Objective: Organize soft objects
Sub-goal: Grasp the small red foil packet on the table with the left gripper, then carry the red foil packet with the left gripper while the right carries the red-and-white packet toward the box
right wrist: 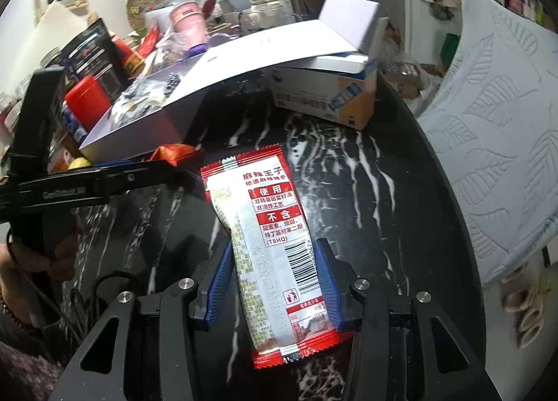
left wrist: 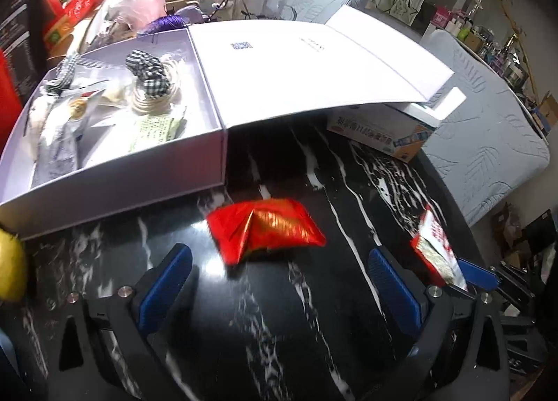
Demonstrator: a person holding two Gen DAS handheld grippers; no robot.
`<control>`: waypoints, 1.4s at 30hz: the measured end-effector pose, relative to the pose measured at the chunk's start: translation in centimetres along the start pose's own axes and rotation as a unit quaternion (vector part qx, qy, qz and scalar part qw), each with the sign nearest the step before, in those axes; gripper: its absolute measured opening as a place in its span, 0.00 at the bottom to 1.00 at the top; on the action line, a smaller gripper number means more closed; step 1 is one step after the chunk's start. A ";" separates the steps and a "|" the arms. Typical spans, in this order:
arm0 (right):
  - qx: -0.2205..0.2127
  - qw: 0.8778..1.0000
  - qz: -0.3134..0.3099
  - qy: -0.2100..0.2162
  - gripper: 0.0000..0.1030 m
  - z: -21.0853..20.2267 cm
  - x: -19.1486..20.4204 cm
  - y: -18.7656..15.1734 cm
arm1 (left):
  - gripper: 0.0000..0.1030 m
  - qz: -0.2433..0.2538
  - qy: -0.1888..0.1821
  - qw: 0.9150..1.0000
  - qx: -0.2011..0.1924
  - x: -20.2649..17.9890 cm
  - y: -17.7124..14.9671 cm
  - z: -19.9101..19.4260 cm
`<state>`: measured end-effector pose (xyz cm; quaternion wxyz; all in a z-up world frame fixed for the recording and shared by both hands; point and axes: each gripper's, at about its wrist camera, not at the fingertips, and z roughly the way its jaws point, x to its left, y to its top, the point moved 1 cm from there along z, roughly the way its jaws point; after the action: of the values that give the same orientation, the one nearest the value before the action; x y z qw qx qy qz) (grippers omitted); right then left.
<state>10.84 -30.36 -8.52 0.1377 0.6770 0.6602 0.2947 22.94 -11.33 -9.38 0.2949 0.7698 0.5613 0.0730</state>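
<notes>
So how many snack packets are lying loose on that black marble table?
2. A red foil packet lies in front of the open white box. A red-and-white snack packet sits between the right gripper pads. Clutter behind the box may hide more.

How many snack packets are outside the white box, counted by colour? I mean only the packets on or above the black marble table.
Shiny red foil packet, lying on the black marble table, in front of the white box: 1
Red-and-white printed packet, between the fingers of the right gripper: 1
Total: 2
</notes>
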 end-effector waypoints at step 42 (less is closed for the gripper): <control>-0.025 0.999 0.017 0.045 0.44 -1.8 3.4 -3.1 | 0.49 0.016 0.026 0.999 -0.034 0.1 -6.9 -6.2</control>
<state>7.11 -27.10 -8.15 0.1198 0.6707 0.6465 0.3433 14.59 -7.60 -8.02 0.3050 0.7661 0.5537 0.1163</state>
